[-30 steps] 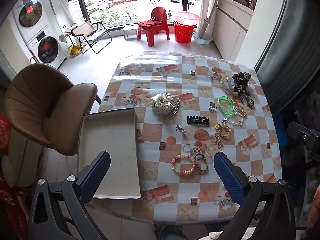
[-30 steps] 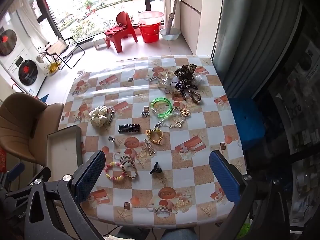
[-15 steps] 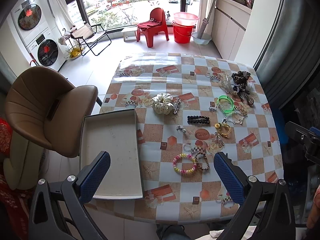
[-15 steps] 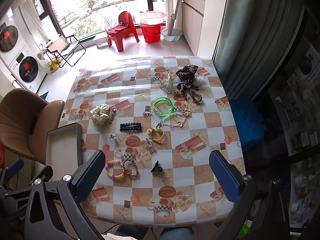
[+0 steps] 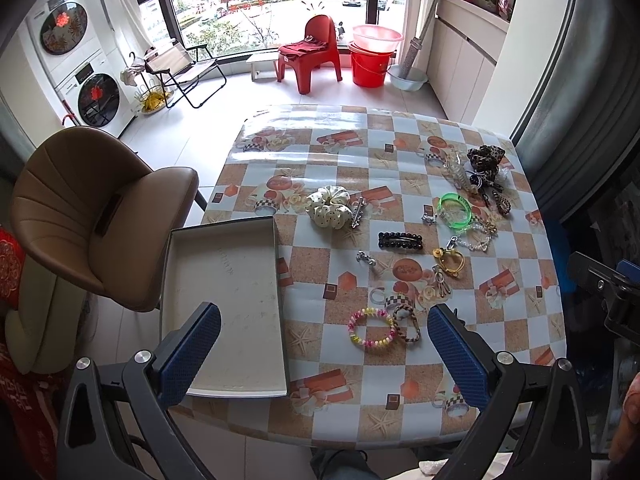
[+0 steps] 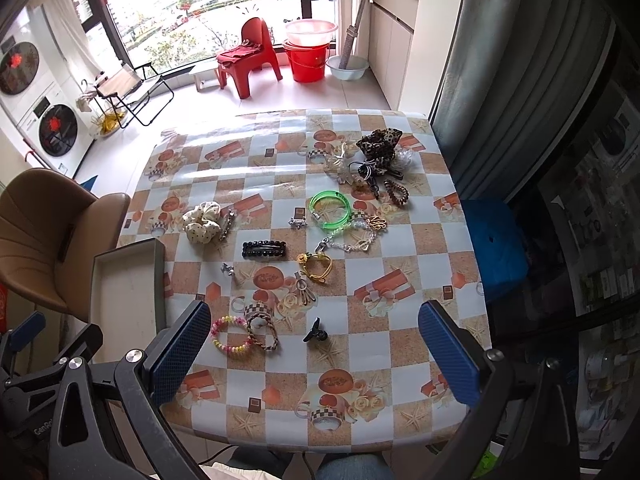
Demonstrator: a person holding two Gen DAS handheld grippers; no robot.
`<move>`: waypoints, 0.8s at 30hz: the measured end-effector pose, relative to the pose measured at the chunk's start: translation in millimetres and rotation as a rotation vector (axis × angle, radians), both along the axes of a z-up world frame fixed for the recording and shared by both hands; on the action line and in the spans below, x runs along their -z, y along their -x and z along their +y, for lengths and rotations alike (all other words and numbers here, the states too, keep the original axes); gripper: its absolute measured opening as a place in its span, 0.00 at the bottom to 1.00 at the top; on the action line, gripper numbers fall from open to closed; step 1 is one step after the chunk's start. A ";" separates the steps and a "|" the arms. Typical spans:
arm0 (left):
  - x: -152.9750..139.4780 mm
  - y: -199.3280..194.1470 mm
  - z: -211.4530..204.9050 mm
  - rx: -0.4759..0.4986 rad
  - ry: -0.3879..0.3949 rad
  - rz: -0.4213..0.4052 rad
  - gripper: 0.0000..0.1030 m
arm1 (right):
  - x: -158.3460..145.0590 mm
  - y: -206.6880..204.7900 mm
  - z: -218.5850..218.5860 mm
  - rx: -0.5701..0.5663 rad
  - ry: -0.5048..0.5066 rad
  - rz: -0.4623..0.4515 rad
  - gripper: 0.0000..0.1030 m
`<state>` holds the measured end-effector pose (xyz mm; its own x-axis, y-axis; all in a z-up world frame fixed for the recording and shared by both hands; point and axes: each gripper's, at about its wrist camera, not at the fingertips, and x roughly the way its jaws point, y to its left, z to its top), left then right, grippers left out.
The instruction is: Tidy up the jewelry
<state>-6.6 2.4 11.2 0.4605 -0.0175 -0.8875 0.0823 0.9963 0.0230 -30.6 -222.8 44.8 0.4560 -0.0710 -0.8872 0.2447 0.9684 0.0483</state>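
Jewelry lies scattered on a checked tablecloth: a pastel bead bracelet [image 5: 370, 332] beside a braided bracelet [image 5: 407, 322], a black beaded clip [image 5: 401, 241], a cream scrunchie [image 5: 329, 206], a green bangle [image 5: 455, 211], a gold piece [image 5: 450, 261]. An empty shallow grey tray [image 5: 224, 304] sits at the table's left edge. My left gripper [image 5: 324, 356] is open and empty, held above the near edge. My right gripper [image 6: 314, 354] is open and empty above the near edge; the bead bracelet [image 6: 231, 334] and a small black claw clip [image 6: 315, 332] lie between its fingers.
A leopard scrunchie [image 6: 378, 146] and hair ties are piled at the far right. A brown chair [image 5: 88, 216] stands left of the table, a blue stool [image 6: 496, 248] right of it. A red chair [image 5: 310, 56] and bucket stand by the window.
Both grippers have drifted slightly back and up, so the table sits a little farther in view. Both stay open. Nothing on the table has moved.
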 end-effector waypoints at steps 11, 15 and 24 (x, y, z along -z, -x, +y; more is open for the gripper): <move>0.4 0.6 0.0 -0.002 0.001 0.001 1.00 | 0.2 1.4 -1.7 0.002 0.004 0.002 1.00; 1.7 0.3 0.2 -0.006 -0.001 0.001 1.00 | 0.5 -0.4 0.8 0.002 0.006 0.003 1.00; 6.0 -1.5 0.0 -0.008 -0.002 0.009 1.00 | 0.3 -0.7 2.4 0.002 0.009 0.005 1.00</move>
<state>-5.0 2.4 5.1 0.4522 -0.0122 -0.8918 0.0747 0.9969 0.0243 -29.8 -220.3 44.5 0.4516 -0.0801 -0.8886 0.2472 0.9682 0.0383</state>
